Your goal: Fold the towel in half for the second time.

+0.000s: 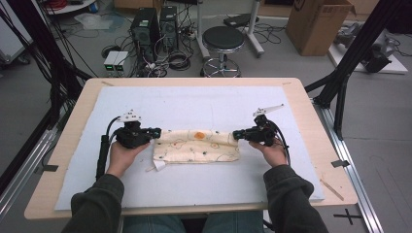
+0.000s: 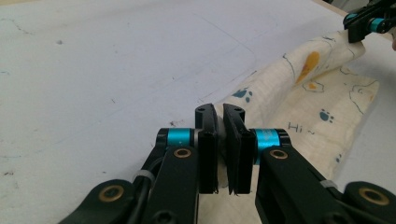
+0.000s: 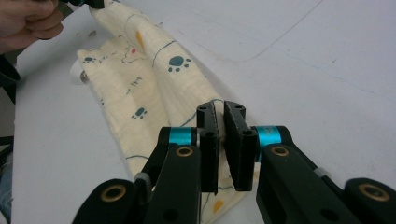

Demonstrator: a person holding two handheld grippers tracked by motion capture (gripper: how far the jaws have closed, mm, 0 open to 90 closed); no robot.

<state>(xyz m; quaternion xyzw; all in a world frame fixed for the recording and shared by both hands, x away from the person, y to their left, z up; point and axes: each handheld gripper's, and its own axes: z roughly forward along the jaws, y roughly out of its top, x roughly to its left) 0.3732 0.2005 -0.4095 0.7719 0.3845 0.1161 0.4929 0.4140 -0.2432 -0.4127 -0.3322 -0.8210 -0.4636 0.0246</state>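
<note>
Cream printed cloth with paw marks (image 1: 197,145) folded mid-table on white sheet (image 1: 194,99). Left tool (image 1: 156,132) clamped on cloth's left far corner, right tool (image 1: 236,134) clamped on right far corner; far edge slightly lifted.

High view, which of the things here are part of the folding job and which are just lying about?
In the job:
- patterned cloth, folded on the white mat
- left tool, shut on the cloth's left end
- right tool, shut on its right end

Lying about:
- black stool
- cardboard box
- two computer towers
- wooden stick at the table's edge
</note>
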